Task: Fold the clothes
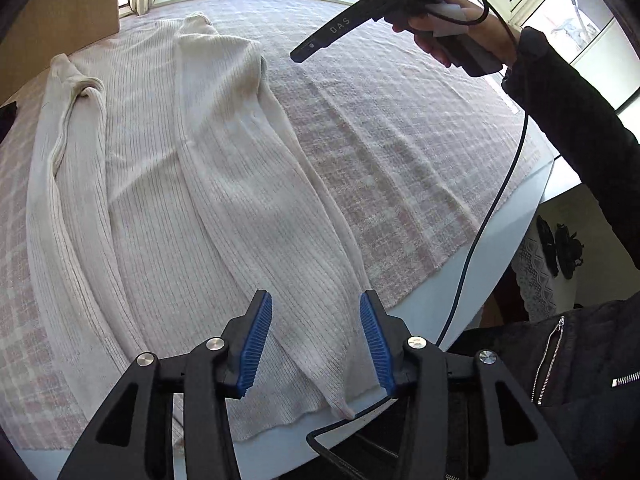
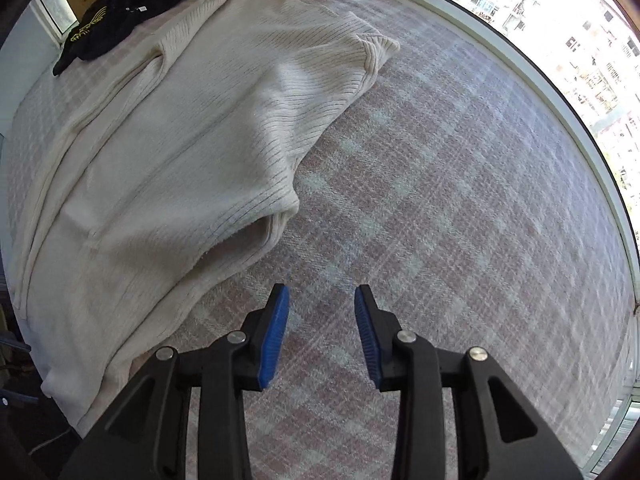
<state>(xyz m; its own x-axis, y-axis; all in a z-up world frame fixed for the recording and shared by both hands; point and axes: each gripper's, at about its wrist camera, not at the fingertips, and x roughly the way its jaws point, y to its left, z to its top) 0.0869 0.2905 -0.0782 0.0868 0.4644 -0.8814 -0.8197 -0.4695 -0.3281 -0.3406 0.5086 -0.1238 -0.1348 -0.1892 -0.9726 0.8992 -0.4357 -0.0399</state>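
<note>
Bright window daylight, blown-out glare, fisheye-warped edges.

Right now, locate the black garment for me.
The black garment lies in the right wrist view's upper left, on the checked blanket beside the cream sweater.

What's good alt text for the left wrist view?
A cream ribbed knit sweater lies lengthwise on a pink plaid cloth, both sleeves folded in over its body. The open left gripper hovers above the sweater's near hem. Upper right, a hand in a dark sleeve holds the right gripper in the air.
</note>
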